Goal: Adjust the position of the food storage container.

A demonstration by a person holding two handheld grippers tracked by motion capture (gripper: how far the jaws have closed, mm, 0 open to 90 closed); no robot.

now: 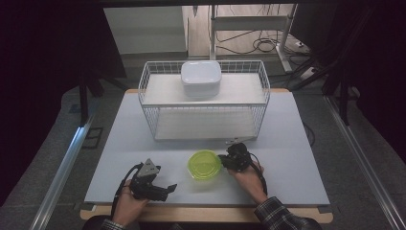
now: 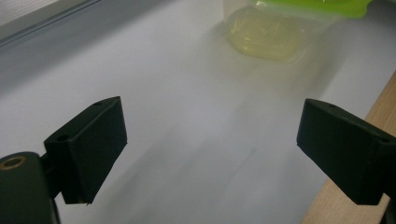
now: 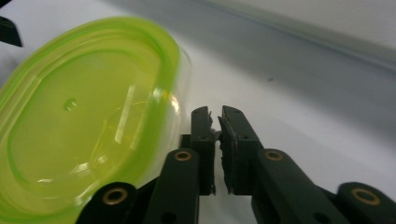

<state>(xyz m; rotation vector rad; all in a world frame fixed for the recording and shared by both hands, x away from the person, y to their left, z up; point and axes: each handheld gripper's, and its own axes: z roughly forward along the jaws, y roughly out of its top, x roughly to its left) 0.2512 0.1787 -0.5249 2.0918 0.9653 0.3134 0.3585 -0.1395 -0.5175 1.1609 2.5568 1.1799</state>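
Observation:
A clear tub with a lime-green lid (image 1: 205,164) stands on the white table top near the front middle. My right gripper (image 1: 224,159) rests just to the tub's right; in the right gripper view its jaws (image 3: 216,122) are pressed together with nothing between them, close beside the green lid (image 3: 84,126). My left gripper (image 1: 167,189) lies at the front left, pointing toward the tub. Seen in the left gripper view, it (image 2: 212,140) is wide open over bare table, with the tub (image 2: 266,32) farther ahead.
A white wire rack (image 1: 203,103) stands across the back of the table, with a white lidded box (image 1: 201,77) on its top shelf. The wooden table edge (image 2: 327,210) runs close by the left gripper. Dark curtains flank both sides.

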